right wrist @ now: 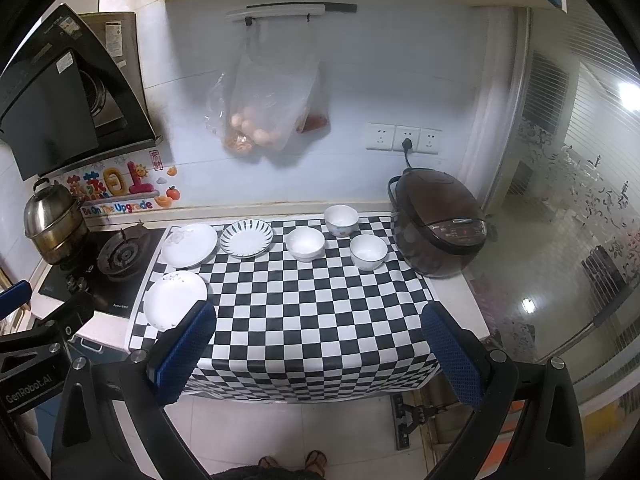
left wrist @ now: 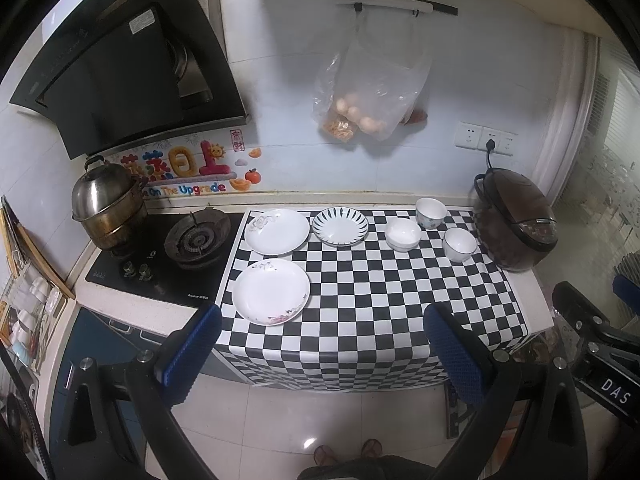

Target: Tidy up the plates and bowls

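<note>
On the checkered mat point(left wrist: 360, 300) lie a near white plate point(left wrist: 271, 291), a far white plate point(left wrist: 277, 232), a striped plate point(left wrist: 340, 226) and three white bowls: left point(left wrist: 403, 233), back point(left wrist: 430, 212), right point(left wrist: 459, 243). The right wrist view shows the same plates point(right wrist: 175, 298) point(right wrist: 189, 244) point(right wrist: 246, 238) and bowls point(right wrist: 305, 243) point(right wrist: 341, 220) point(right wrist: 368, 252). My left gripper point(left wrist: 320, 344) is open and empty, held before the counter's front edge. My right gripper point(right wrist: 318, 340) is open and empty too, apart from the dishes.
A brown rice cooker point(left wrist: 516, 220) stands at the mat's right end. A gas stove point(left wrist: 168, 252) with a steel pot point(left wrist: 106, 208) is on the left under a range hood point(left wrist: 120, 60). A plastic bag of eggs point(left wrist: 368, 88) hangs on the wall.
</note>
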A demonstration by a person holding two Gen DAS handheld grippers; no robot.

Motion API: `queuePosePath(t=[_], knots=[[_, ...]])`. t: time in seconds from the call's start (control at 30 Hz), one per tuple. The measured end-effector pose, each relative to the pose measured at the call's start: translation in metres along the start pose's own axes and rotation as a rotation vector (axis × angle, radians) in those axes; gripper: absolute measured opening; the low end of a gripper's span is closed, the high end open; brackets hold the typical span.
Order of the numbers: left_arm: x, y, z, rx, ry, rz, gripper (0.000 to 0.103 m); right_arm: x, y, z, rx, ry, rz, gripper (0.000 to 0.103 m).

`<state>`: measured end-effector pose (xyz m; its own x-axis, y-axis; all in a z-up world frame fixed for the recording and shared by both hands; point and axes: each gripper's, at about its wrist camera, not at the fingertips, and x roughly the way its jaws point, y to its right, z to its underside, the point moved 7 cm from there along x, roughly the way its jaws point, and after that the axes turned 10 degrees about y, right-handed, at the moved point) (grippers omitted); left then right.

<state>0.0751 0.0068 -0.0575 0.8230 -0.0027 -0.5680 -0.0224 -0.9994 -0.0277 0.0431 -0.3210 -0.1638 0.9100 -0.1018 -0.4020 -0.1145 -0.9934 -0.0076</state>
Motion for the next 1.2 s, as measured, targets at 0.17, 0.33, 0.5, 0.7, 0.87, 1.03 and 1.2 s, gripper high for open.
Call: queuePosePath(t=[0.17,0.33,0.5,0.7,0.87,1.03,1.2], knots=[[0.002,0.001,-0.002,-0.004,0.000,-0.011,0.103,0.003,-0.001,-0.002,0.012,0.007,-0.011,0.103],[0.008,0.003,-0.003,-0.014,0.004,-0.029,0.103,0.011,0.000,-0.003,0.019,0.001,-0.026,0.103],[0.026,0.001,-0.007,-0.027,0.028,-0.073,0.103,0.033,0.005,0.000,0.032,0.012,-0.041,0.103],[0.064,-0.021,-0.004,-0.053,0.021,-0.179,0.103,0.091,-0.015,0.007,-0.020,0.003,-0.220,0.103],[0.109,-0.054,0.010,-0.086,-0.047,-0.244,0.103,0.147,-0.056,0.030,-0.076,-0.117,-0.380,0.103],[0.172,-0.099,0.028,-0.122,-0.150,-0.281,0.103,0.220,-0.106,0.052,-0.063,-0.256,-0.439,0.103],[0.249,-0.148,0.052,-0.156,-0.272,-0.272,0.103,0.307,-0.151,0.081,-0.056,-0.405,-0.440,0.103]])
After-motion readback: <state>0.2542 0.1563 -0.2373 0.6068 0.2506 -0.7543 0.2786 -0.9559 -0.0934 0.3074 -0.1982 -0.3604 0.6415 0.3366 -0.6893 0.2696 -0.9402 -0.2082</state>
